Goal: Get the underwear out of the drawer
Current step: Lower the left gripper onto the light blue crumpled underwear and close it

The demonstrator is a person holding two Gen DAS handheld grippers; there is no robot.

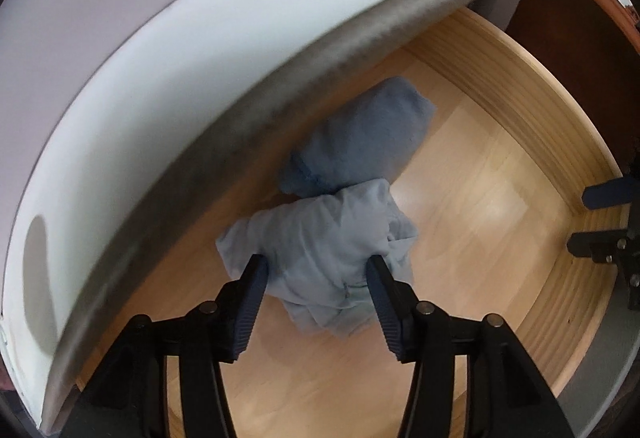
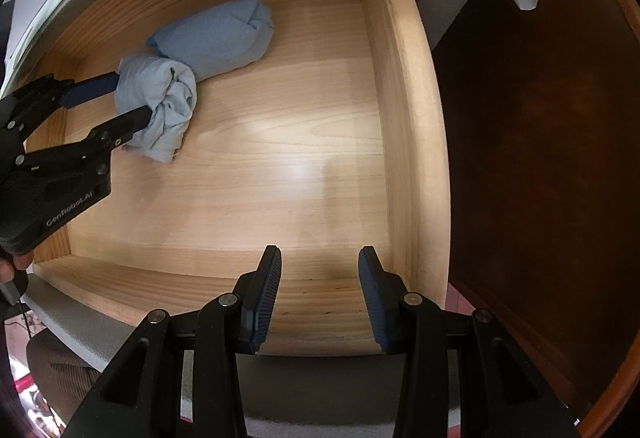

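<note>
A light wooden drawer (image 1: 520, 142) (image 2: 404, 86) stands pulled out. Two rolled pieces of underwear lie on its floor: a pale blue one (image 1: 320, 238) (image 2: 160, 102) and a darker blue one (image 1: 360, 142) (image 2: 220, 34) touching it behind. My left gripper (image 1: 316, 266) (image 2: 132, 98) is open, its fingers on either side of the pale blue underwear and touching the cloth. My right gripper (image 2: 320, 258) (image 1: 588, 222) is open and empty above the drawer's front edge.
The white and grey cabinet front (image 1: 168, 78) overhangs the drawer's back. A dark brown wooden surface (image 2: 540, 138) lies to the right of the drawer. A grey panel (image 2: 320, 390) runs below the drawer's front wall.
</note>
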